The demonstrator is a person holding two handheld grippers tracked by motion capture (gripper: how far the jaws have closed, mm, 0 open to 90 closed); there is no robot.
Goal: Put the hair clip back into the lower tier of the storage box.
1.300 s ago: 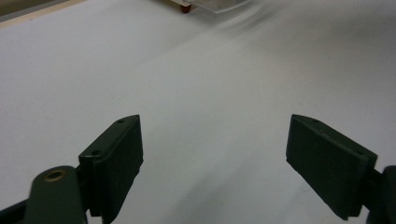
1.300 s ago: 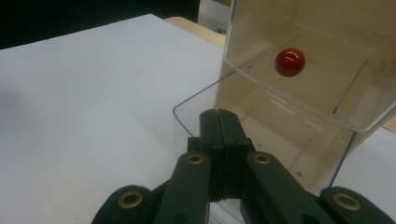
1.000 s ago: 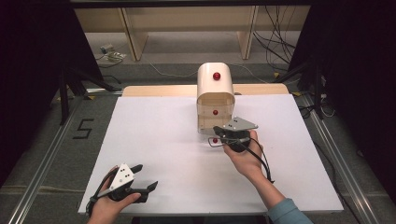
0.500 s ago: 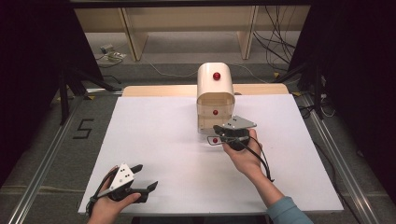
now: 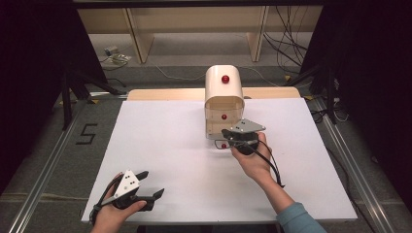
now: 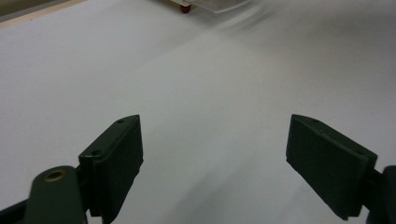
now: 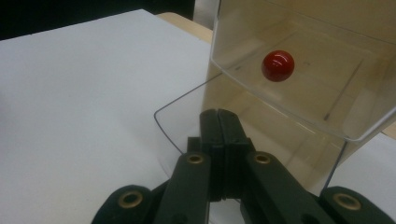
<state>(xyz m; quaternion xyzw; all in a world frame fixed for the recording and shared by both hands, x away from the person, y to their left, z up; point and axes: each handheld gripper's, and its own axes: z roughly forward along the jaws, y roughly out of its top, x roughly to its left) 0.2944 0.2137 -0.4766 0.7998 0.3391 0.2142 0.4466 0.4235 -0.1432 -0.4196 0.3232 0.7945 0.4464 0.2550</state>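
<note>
the white counter (image 5: 160, 160) carries a cream, round-topped cabinet (image 5: 224, 92) at its far centre, with clear drawers, each with a red knob (image 7: 278, 65), and the lowest clear panel (image 7: 261, 135) lies drawn out over the counter surface. the right claw (image 7: 219, 140) sits at the front edge of that panel with its jaws pressed together, apparently pinching the thin plastic, so the step in hand reads as sliding the drawer; keep the pull straight along the drawer axis and level, since an upward tilt could bind the panel or shift the light cabinet. the left claw (image 6: 212, 149) rests open and empty near the counter's near-left edge, well apart from the cabinet, free to brace it if it slides.
</note>
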